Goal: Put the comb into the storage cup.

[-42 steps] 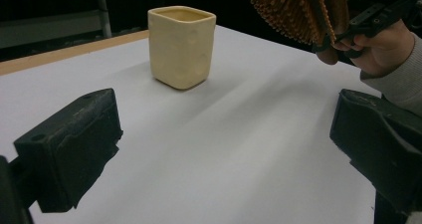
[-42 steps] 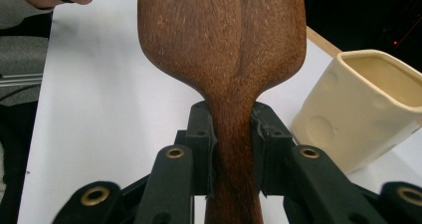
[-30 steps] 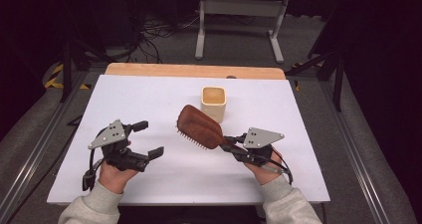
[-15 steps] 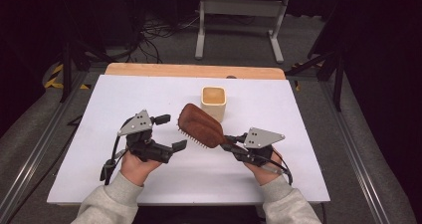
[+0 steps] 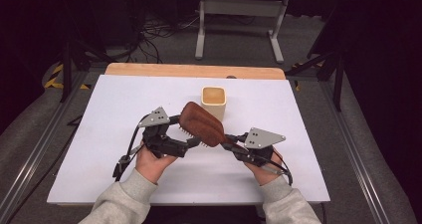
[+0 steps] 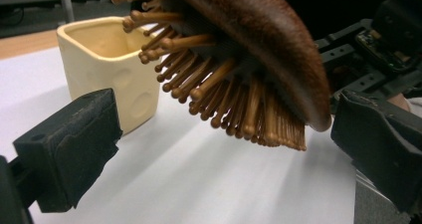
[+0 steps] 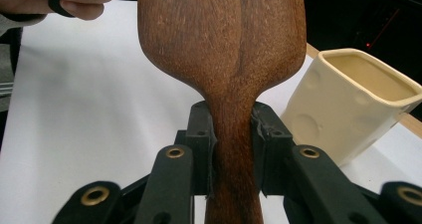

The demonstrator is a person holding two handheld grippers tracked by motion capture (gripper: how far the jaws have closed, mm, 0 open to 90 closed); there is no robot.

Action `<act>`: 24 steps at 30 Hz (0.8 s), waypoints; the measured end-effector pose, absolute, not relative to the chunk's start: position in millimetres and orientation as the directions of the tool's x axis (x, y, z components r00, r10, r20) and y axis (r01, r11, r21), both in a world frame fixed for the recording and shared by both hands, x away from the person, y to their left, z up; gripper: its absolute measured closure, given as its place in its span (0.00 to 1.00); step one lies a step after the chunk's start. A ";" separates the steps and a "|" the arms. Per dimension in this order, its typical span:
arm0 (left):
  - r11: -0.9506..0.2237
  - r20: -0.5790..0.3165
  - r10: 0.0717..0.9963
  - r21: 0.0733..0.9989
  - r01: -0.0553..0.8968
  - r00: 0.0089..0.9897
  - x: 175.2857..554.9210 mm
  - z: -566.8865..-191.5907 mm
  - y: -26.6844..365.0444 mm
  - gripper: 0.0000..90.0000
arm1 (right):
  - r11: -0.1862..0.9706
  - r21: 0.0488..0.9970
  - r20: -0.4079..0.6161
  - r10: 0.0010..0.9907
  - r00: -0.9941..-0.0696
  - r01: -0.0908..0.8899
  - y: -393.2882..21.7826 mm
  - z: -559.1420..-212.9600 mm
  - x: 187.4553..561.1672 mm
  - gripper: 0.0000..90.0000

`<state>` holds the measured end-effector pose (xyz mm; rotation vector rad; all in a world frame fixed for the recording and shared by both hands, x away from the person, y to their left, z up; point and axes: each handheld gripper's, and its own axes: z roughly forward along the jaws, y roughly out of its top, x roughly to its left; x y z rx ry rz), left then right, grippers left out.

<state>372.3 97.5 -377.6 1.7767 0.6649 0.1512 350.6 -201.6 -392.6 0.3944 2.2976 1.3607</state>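
Clamping the hairbrush (image 5: 201,124) handle, the right gripper (image 5: 234,145) aimed its head toward ten o'clock, seemingly between the left gripper's (image 5: 183,133) parted jaws.

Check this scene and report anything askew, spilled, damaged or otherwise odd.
Nothing stands out. The brown wooden hairbrush is held tilted above the white table, its handle clamped in the right gripper, bristles down and intact. The left gripper has open jaws around the brush head. The cream square cup stands upright.

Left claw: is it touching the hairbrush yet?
Apart. The left gripper view shows the left claw open, with white table between its pads and the hairbrush.
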 end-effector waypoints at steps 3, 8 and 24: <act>-0.145 -0.249 0.497 0.920 0.363 0.831 371.5 -377.6 93.1 0.01 | 0.476 0.879 -0.226 0.454 -0.862 0.021 -200.5 -393.3 350.7 0.81; -0.163 -0.235 0.507 0.918 0.360 0.829 372.7 -377.7 88.5 0.01 | 0.477 0.879 -0.229 0.454 -0.861 0.017 -200.0 -393.8 350.4 0.81; -0.158 -0.281 0.485 0.903 0.399 0.828 374.1 -376.1 89.2 0.27 | 0.528 0.849 -0.299 0.443 -0.845 -0.024 -189.4 -401.3 347.7 0.81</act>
